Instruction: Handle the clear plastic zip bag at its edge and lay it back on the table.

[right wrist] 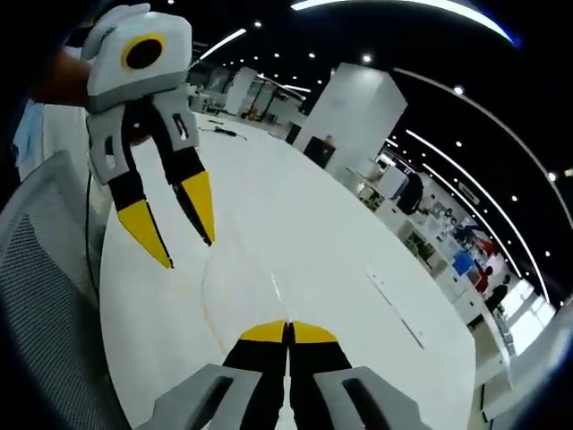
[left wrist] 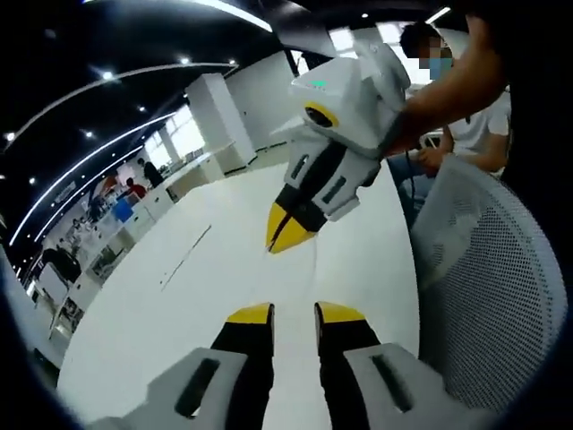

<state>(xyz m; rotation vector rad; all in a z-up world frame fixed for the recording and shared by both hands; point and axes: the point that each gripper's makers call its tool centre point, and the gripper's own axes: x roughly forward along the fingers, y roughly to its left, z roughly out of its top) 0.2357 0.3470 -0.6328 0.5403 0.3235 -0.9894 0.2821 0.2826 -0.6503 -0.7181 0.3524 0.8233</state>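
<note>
**Bag edge pinched on the right, left standing ready**

Right gripper (right wrist: 288,330) closed tip to tip at the bottom of the right gripper view, apparently nipping the edge of the clear plastic zip bag (right wrist: 242,296). Hard to confirm, with the film nearly invisible. Faint curved outlines just above and left of the tips, running over the white worktop (right wrist: 358,224). Pinched at the rim probably so the sheet hangs flat and can be lowered without crumpling.

Left gripper (left wrist: 295,313) open, a clear gap between its yellow tips at the bottom of the left gripper view. Pointed toward the right gripper's tips at frame centre, likely ready to take or steady a second edge. Holding nothing.

Further out, a mesh chair (left wrist: 483,269) at the right of that view, beside the worktop.
</note>
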